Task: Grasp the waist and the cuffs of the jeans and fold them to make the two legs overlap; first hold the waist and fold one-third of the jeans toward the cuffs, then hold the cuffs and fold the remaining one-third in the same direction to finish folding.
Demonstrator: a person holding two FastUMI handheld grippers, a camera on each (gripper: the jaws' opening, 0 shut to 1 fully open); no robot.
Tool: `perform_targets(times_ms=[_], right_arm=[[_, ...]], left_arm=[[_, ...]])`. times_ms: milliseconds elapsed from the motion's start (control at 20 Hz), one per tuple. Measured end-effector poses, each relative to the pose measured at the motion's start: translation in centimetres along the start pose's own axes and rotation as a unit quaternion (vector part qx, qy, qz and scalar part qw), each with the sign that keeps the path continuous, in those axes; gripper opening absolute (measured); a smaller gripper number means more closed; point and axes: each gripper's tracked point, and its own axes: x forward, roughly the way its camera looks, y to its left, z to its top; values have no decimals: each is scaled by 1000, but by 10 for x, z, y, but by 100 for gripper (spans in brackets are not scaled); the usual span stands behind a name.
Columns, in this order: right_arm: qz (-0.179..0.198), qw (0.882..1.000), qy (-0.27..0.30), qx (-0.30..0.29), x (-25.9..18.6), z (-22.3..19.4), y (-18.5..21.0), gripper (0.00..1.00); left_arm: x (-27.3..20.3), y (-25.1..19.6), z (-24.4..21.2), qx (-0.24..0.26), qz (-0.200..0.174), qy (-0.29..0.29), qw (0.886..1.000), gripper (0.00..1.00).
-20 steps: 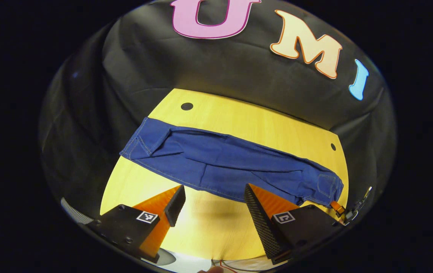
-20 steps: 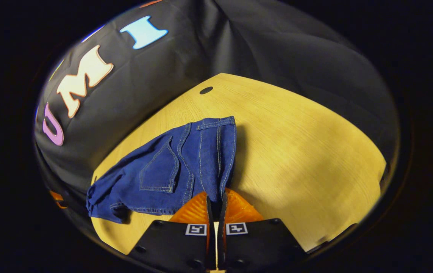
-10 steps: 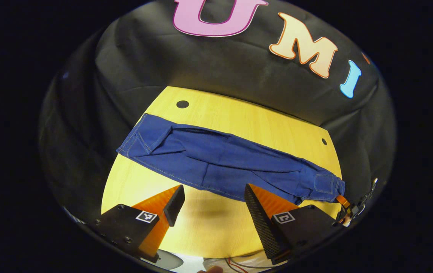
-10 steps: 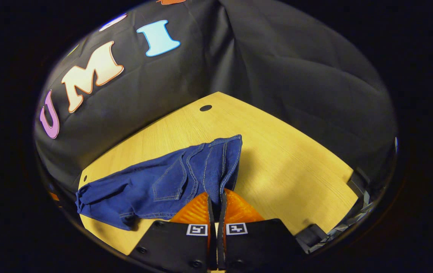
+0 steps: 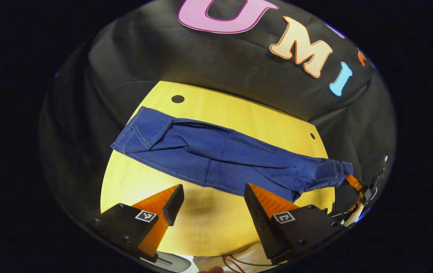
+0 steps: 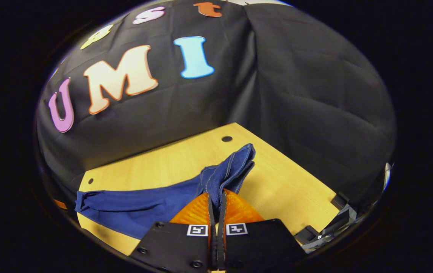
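Note:
Dark blue jeans lie stretched across the yellow wooden table, legs overlapped, cuffs at the left and waist at the right. My left gripper hovers open over bare table just in front of the jeans' near edge, with nothing between its fingers. My right gripper is shut on the waist, which hangs lifted off the table while the legs trail down to the left. In the left gripper view, the right gripper shows at the waist's end.
Two small dark holes mark the table's far corners. Black cloth walls stand close behind the table. Cables lie at the near edge. Dark brackets sit off the table's right edge.
My right gripper has risen with the waist, pulling it up off the table and bunching it. The left gripper has stayed open in nearly the same place.

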Motion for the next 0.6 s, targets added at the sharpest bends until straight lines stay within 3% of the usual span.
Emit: perform_targets(times_ms=[150, 350, 600], right_arm=[[41, 999, -24, -16, -18, 21, 60, 3], [124, 990, -43, -52, -40, 29, 158, 3], [218, 972, -12, -88, -41, -11, 271, 3]], left_arm=[[2, 20, -2, 8, 0, 3, 1000, 96], [6, 44, -16, 11, 3, 16, 1000, 96], [10, 68, -33, 7, 9, 29, 1000, 95]])
